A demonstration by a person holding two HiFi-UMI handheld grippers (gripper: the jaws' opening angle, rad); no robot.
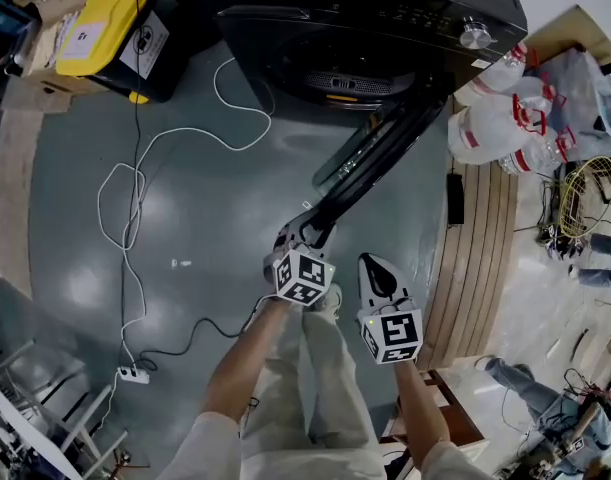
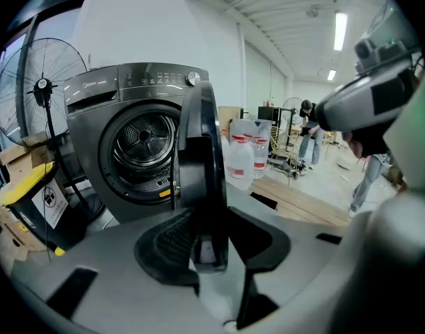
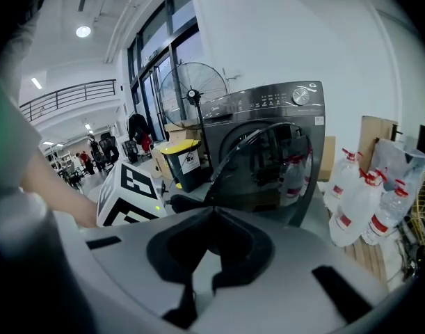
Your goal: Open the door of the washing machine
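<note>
Clamping the door (image 2: 198,138) edge, the left gripper (image 2: 202,236) should pull steadily toward itself; the right gripper (image 3: 213,218) alongside seems closed, empty.

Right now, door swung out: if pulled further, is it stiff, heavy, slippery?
Probably rigid: the door is a thick framed ring, so it should swing rather than flex. Likely hefty, given that thickness. Its glossy rim could slip in the left tool.

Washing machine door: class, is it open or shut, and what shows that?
Open. The dark round door stands swung out from the grey front-loading washing machine, baring the drum, with its edge held by the left claw.
</note>
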